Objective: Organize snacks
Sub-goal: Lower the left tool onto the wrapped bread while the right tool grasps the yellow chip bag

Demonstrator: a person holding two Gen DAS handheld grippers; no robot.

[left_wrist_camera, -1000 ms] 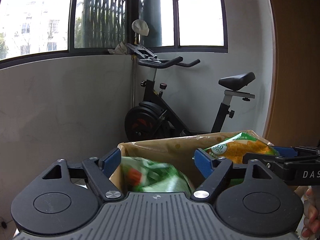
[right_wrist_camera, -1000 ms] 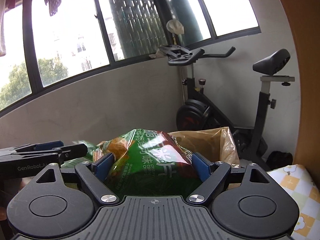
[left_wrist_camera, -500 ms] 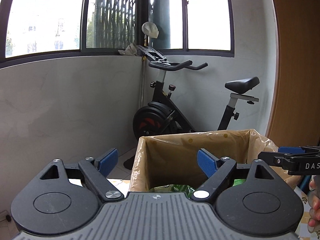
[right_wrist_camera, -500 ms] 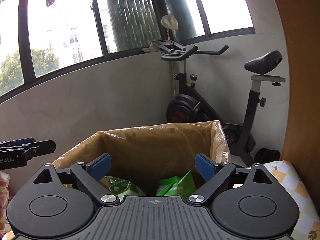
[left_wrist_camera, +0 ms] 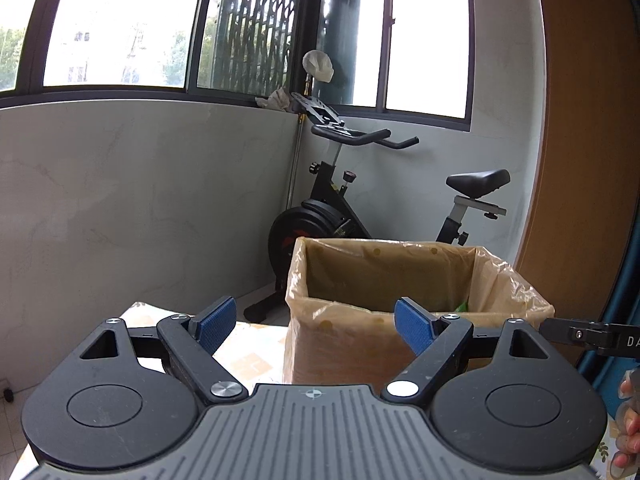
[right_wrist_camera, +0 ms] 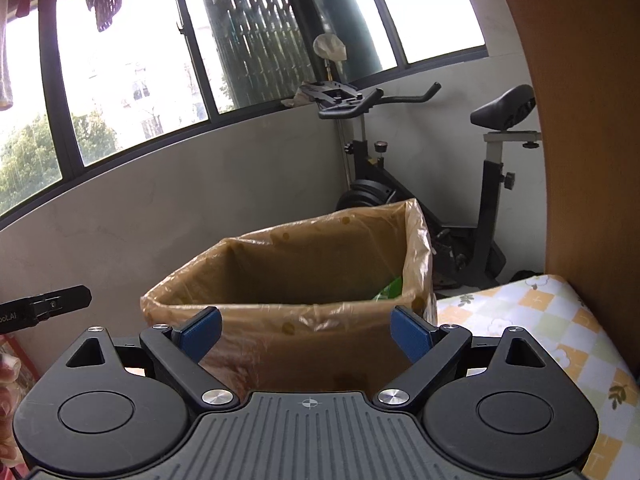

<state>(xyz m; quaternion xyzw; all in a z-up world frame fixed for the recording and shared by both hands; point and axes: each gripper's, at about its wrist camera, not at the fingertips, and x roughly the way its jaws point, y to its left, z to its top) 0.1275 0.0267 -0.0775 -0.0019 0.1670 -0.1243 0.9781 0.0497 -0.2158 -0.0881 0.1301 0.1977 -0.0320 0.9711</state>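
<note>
You see only a green sliver of a snack bag [right_wrist_camera: 390, 290] above the rim of the lined box [right_wrist_camera: 280, 344], whose walls hide the rest of its contents from you.

I see a table [right_wrist_camera: 560, 320] covered in a cloth of pale yellow, white and green checks with small leaf prints. A tall brown cardboard box lined with a thin translucent tan plastic bag [right_wrist_camera: 320, 320] stands directly on it — near the far edge, its mouth open upward.
</note>
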